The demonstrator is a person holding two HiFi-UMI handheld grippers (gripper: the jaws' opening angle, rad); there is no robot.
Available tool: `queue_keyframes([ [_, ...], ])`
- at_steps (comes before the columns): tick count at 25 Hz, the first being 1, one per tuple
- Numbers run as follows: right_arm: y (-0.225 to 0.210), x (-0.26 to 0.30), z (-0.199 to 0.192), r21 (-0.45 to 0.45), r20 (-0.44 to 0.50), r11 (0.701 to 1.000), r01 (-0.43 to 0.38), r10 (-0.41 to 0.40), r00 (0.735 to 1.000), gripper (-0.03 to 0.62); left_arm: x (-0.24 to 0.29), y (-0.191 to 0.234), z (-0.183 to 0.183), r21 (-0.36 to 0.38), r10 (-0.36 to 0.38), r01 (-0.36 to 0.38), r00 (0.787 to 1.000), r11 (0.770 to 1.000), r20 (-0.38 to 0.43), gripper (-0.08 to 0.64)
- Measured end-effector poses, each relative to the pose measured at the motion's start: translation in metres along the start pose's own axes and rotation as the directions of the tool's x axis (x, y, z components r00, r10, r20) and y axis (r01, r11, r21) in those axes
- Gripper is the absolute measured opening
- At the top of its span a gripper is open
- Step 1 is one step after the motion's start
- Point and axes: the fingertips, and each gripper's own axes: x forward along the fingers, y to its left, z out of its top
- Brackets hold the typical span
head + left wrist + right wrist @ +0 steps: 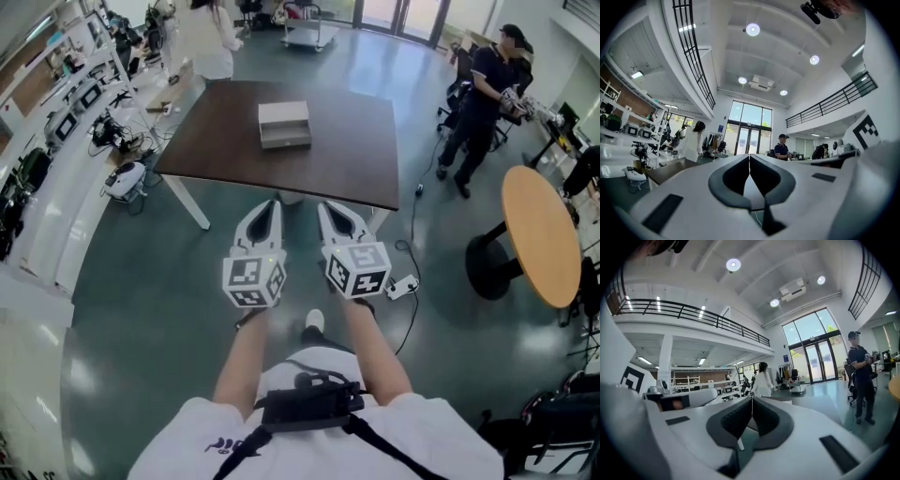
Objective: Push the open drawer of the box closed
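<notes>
Grey and low, the box [284, 125] is set on the dark table [216, 141], well ahead of both grippers and nearly straight in front of the left gripper [274, 204]. The right gripper [324, 206] is held just beside the left one, short of the table's near edge, and neither is touching the table. In the left gripper view the jaws are seen pressed together with nothing between them [749, 155]. The same is seen in the right gripper view [752, 399]. A person in dark clothes [483, 103] is seen far off to the right gripper's side.
</notes>
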Motion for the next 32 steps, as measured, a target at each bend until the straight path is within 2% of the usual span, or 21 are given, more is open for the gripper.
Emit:
queue_keyframes([
  [11,-0.079,0.11,0.052,-0.013,0.054,1.0,-0.008,0.009,0.999,-0.006,0.147,0.025,0.021,0.047,-0.038,0.037,0.999,0.998,0.014,0.008],
  [16,-0.118,0.149,0.062,-0.015,0.058,1.0,-0.002,0.003,0.998,-0.005,0.208,0.031,0.02,0.047,-0.048,0.047,0.999,0.998,0.02,0.008],
  [19,-0.129,0.172,0.058,-0.005,0.093,1.0,-0.004,0.005,0.996,-0.006,0.234,0.042,0.005,0.046,-0.056,0.056,0.998,0.997,-0.003,0.008],
  [22,-0.132,0.2,0.058,0.004,0.153,1.0,-0.026,0.026,0.988,-0.005,0.262,0.065,-0.012,0.034,-0.067,0.068,0.997,0.997,-0.031,0.008],
  [25,-0.144,0.238,0.061,-0.008,0.166,1.0,-0.011,0.012,0.986,-0.006,0.299,0.092,-0.017,0.032,-0.082,0.083,0.996,0.996,-0.031,0.008],
  [28,-0.155,0.28,0.067,-0.017,0.155,1.0,0.009,-0.006,0.988,-0.006,0.334,0.122,-0.01,0.047,-0.086,0.087,0.996,0.995,-0.022,0.008],
  [32,-0.14,0.341,0.077,-0.04,0.17,0.999,-0.011,0.018,0.985,-0.005,0.372,0.177,0.003,0.031,-0.084,0.084,0.996,0.996,-0.001,0.008],
])
